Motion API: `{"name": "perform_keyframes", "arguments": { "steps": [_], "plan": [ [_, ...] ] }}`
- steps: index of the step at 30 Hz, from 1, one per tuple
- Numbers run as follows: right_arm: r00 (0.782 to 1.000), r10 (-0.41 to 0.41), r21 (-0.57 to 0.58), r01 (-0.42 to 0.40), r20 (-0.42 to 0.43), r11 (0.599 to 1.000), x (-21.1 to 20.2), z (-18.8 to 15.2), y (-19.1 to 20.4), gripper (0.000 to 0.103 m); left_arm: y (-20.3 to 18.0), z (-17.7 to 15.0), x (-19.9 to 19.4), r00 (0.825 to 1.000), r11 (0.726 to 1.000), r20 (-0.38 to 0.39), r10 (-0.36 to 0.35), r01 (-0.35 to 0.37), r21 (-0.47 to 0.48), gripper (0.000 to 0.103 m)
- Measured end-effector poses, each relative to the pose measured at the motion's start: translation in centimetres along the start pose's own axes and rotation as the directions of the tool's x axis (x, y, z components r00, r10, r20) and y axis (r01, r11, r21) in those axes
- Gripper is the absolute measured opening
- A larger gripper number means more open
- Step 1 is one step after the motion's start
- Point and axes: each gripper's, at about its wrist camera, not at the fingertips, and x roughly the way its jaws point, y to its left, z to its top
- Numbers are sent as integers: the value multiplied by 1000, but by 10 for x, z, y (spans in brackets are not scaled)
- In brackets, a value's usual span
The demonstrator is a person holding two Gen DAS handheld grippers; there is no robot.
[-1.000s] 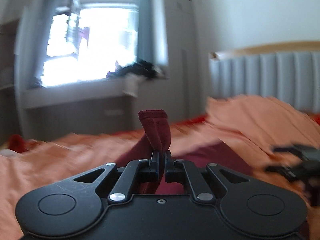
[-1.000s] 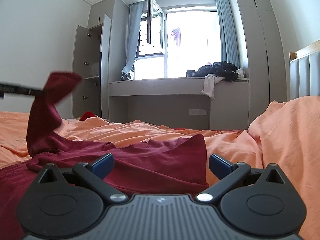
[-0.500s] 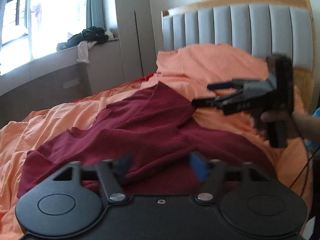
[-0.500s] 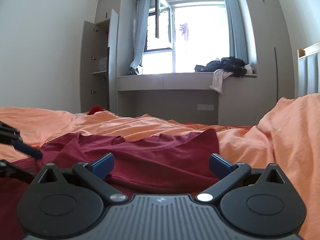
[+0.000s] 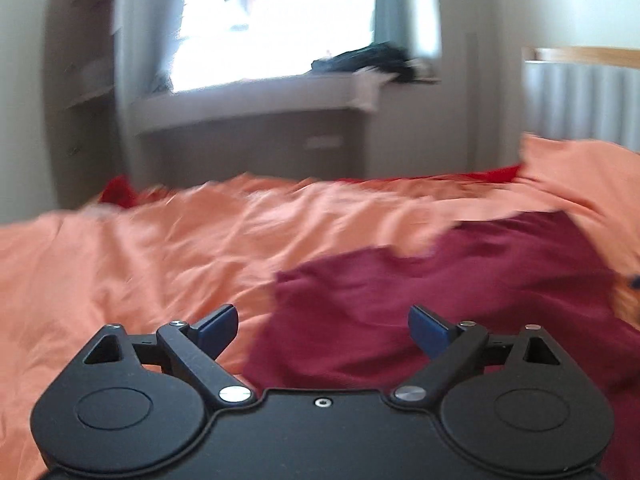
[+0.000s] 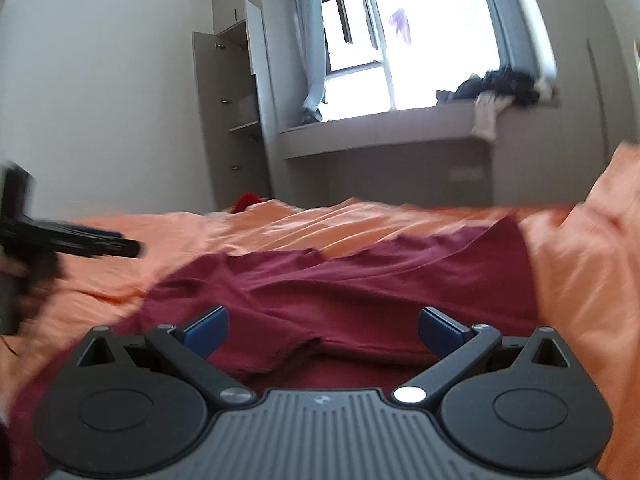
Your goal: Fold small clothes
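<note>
A dark red shirt [image 6: 360, 280] lies partly folded on the orange bedsheet [image 6: 304, 224]. In the left wrist view the shirt [image 5: 460, 280] lies ahead and to the right on the sheet [image 5: 140, 260]. My left gripper [image 5: 322, 330] is open and empty, over the shirt's left edge. It also shows blurred at the far left of the right wrist view [image 6: 88, 242]. My right gripper [image 6: 322, 330] is open and empty just above the shirt's near part.
A window ledge [image 6: 400, 128] with a heap of dark clothes [image 6: 496, 88] stands beyond the bed. An open wardrobe [image 6: 232, 120] is at the left. A grey padded headboard [image 5: 580, 104] is at the right. A red item [image 6: 248, 202] lies at the bed's far edge.
My left gripper let go of the red sleeve it held up, opened, and swung left. The sleeve now lies flat on the shirt. My right gripper stayed open and tilted.
</note>
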Motion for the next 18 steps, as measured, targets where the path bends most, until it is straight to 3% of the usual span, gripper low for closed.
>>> {"name": "perform_keyframes", "arguments": {
  "steps": [4,6,8,10,11,16,18],
  "plan": [
    [998,23,27,-22,-52,999,11,3,3,78,42,2,46,996,993,-66,57,-63,-99,93],
    [996,17,31,-14,-84,999,20,1,5,74,59,-1,61,994,985,-93,65,-79,-157,93],
    [993,41,52,-35,-111,998,27,-4,4,59,71,-3,73,990,976,-115,76,-98,-195,92],
    [991,46,64,-38,-123,997,28,-7,3,14,77,-4,81,989,973,-127,71,-97,-211,92],
    [991,63,70,-55,-117,996,25,-7,2,8,79,-4,84,990,972,-127,64,-90,-216,92],
    [996,-1,-10,0,-85,1000,-6,-1,15,6,76,-1,89,994,979,-105,10,-31,-203,92],
    [993,-14,-10,13,-114,1000,-6,-1,14,6,71,2,96,994,983,-111,5,-26,-184,92]
  ]
}}
